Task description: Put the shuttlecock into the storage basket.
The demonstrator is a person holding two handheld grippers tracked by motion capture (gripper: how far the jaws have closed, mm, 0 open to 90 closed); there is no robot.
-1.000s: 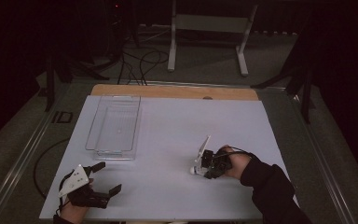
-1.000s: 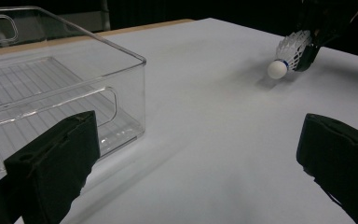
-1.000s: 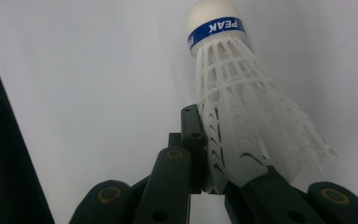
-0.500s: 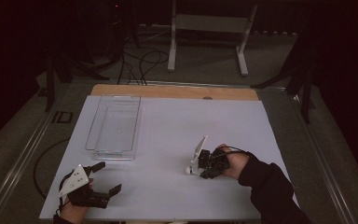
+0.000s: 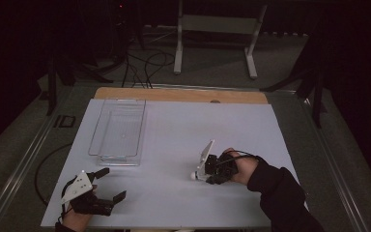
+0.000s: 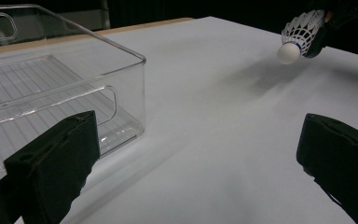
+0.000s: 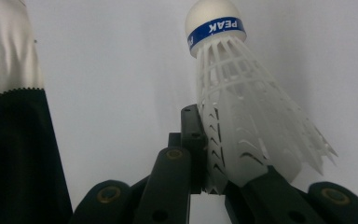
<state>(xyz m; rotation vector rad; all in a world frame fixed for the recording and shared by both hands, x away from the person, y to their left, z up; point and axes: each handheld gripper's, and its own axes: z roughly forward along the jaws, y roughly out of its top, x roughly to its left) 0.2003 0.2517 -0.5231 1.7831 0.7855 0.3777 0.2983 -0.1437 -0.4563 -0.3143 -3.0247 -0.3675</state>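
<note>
While my left tongs [image 5: 107, 186] rest near the front left corner of the worktop [image 5: 174, 130] with their jaws spread wide and nothing between them, my right tongs [image 5: 204, 175] are clamped shut on a white shuttlecock [image 5: 193, 176]. In the high view my right hand [image 5: 239, 166] sits over the right half of the white sheet, and the shuttlecock pokes out of the tongs toward the left, its round cork end leading. The right gripper view shows the grip closely: the two black jaws pinch the wide, open end of the plastic skirt [image 7: 251, 140], and the skirt is squeezed a little where they meet it. The cork [image 7: 212, 18] points away from the tongs and carries a blue band with white lettering. From the left gripper view, the shuttlecock [image 6: 298, 35] appears far off at the upper right, tilted with the cork downward and hanging just above the worktop; a soft shadow lies on the sheet below it.

A clear plastic bin [image 5: 118, 130] stands on the left half of the worktop, beyond my left tongs and well apart from the shuttlecock. It is long, with a ribbed floor and cut-out handles in its end walls, and its near end wall [image 6: 74, 88] sits just ahead of my left tongs' left jaw. A strip of bare wood [image 5: 183, 95] runs along the far edge of the worktop, past the white sheet.
</note>
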